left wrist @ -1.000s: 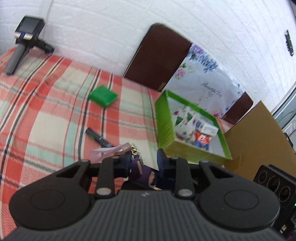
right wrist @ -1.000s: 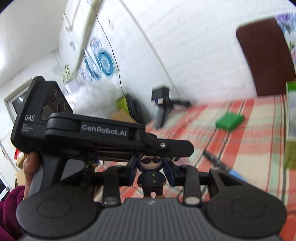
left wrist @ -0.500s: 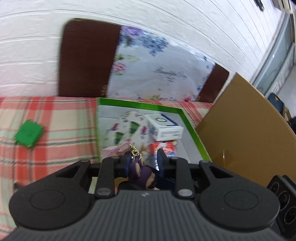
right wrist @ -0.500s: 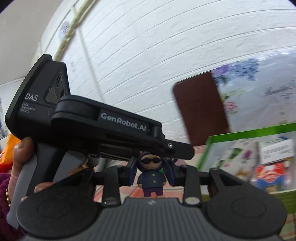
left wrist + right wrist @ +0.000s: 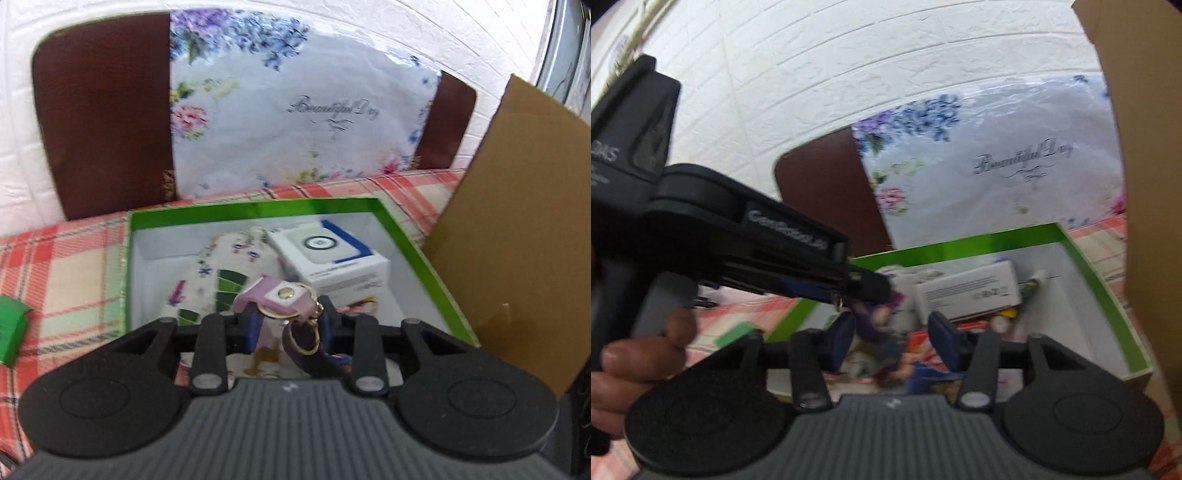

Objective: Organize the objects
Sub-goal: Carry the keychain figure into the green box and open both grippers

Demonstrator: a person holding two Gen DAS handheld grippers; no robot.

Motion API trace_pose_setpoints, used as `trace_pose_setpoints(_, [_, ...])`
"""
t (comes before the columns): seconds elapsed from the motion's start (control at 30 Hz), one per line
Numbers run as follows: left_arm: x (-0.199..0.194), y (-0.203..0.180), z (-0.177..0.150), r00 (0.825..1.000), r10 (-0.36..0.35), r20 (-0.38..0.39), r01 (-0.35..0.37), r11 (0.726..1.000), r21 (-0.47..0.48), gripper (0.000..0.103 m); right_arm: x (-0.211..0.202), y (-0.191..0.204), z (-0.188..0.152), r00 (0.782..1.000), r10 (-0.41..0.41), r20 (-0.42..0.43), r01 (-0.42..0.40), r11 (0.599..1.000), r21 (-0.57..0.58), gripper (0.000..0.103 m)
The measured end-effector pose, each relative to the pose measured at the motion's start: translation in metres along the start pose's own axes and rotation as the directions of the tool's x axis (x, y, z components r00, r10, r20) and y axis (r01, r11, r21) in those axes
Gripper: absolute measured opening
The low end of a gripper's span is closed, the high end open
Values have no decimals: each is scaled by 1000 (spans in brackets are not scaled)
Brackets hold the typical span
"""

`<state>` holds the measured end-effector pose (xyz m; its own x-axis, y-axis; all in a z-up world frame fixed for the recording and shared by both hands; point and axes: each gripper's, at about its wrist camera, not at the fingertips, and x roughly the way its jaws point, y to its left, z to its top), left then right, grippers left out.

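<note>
**Purple keychain figure hangs over the green box**

Purple and small, the keychain figure (image 5: pixel 303 332) sits over the open green box (image 5: pixel 236 212), its lilac leather tab (image 5: pixel 275 293) and gold ring showing between the blue pads of the left gripper (image 5: pixel 288 325). Those jaws stand narrow and seem to pinch the keychain, though blur makes the contact hard to confirm. The right gripper (image 5: pixel 892 341) has its jaws wide apart, nothing between them but the blurred figure beyond.

I judge the keychain light and floppy: a stiff little doll on a loose ring and soft strap. Gripping the doll's body should steady it better than the tab, which would let it swing.

Counted: one keychain, one green box, one white carton (image 5: pixel 332 254) and one floral pouch (image 5: pixel 221 273) inside it, and one small green packet (image 5: pixel 11 332) on the plaid cloth (image 5: pixel 66 266).
</note>
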<state>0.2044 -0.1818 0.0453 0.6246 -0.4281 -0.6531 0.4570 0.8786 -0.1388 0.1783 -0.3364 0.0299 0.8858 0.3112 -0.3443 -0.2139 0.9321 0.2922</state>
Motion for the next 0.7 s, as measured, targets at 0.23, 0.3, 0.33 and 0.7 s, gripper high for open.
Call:
trace_pose_setpoints(0.23, [-12,6,-12,996,84,1,-84,996,23,47,-17,-6,-5,1000,-8,12,7,999,46,56])
trace_pose_setpoints(0.3, [-13,6,-19,990,139,-11,-139,990,37,63,-21,-3,-5,1000,-13,14,12,999,47,58])
trace_pose_setpoints(0.33, [-13,9,-20,987,162,-22,-162,986,33,65,-20,-1,-4,1000,-19,2,19,999,34,59])
trace_pose_setpoints(0.7, [-50,37,-25,986,147,-73,-152,986,-70,66,-46,11,-2,999,-39,32,38,999,31,61])
